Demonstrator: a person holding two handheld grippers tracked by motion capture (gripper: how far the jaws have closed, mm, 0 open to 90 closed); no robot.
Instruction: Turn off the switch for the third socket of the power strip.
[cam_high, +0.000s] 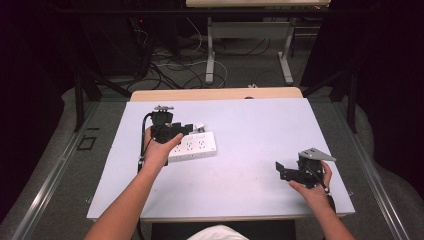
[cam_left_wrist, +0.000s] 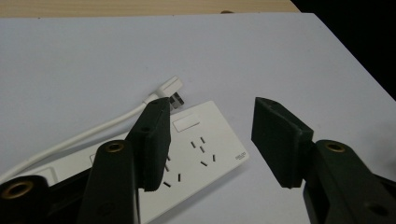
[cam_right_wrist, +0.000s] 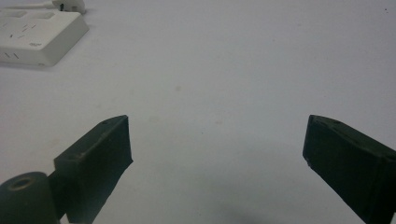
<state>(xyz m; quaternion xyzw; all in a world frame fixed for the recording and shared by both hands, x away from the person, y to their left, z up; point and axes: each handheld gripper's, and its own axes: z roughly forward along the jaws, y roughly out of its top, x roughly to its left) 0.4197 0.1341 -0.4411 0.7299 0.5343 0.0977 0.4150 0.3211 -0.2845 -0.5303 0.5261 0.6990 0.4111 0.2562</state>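
The power strip (cam_high: 192, 146) lies flat on the counter (cam_high: 260, 130), left of centre, under your left gripper (cam_left_wrist: 210, 140), whose jaws stand half open, gripping nothing. Expect a rigid, light, smooth plastic body; grip across its narrow width. Its cord (cam_left_wrist: 74, 137) and plug (cam_left_wrist: 170, 91) lie alongside and may drag. Your right gripper (cam_right_wrist: 217, 158) rests wide open, empty, well apart.
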